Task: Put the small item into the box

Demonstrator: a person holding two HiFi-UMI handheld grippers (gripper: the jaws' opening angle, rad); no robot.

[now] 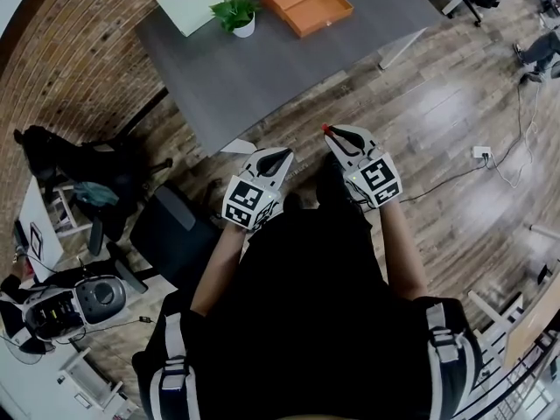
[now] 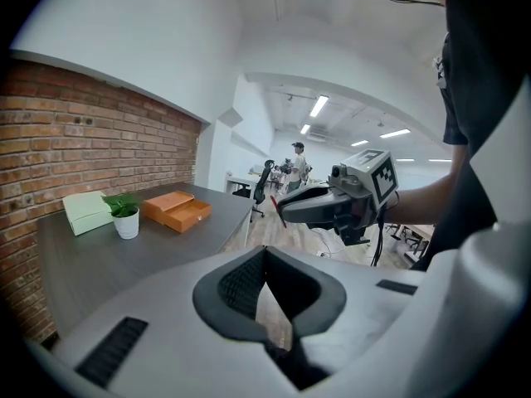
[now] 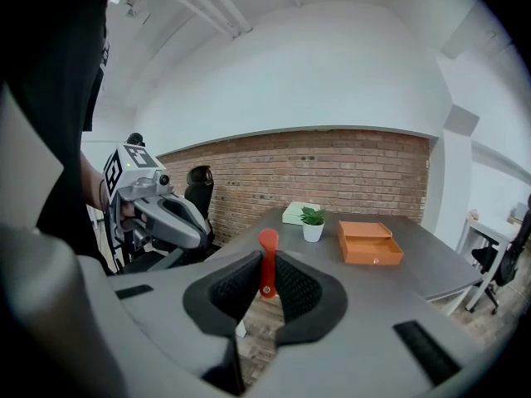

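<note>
Right gripper (image 1: 338, 136): my fingers clamped on the small red item (image 3: 267, 268), held upright in the air over the floor, off the table (image 1: 262, 81). Left gripper (image 2: 264, 255): fingers together, nothing between. Orange box (image 1: 306, 3) on the table's far side, near a potted plant (image 1: 236, 14).

Count log. Tables: 1 table (image 1: 262, 68). On it were 3 things: 1 orange box (image 1: 307, 3), 1 pale green box (image 1: 192, 3), 1 potted plant (image 1: 236, 14). Small red item (image 3: 267, 264): 1. Grippers: 2, left gripper (image 1: 280, 154) and right gripper (image 1: 337, 135).
</note>
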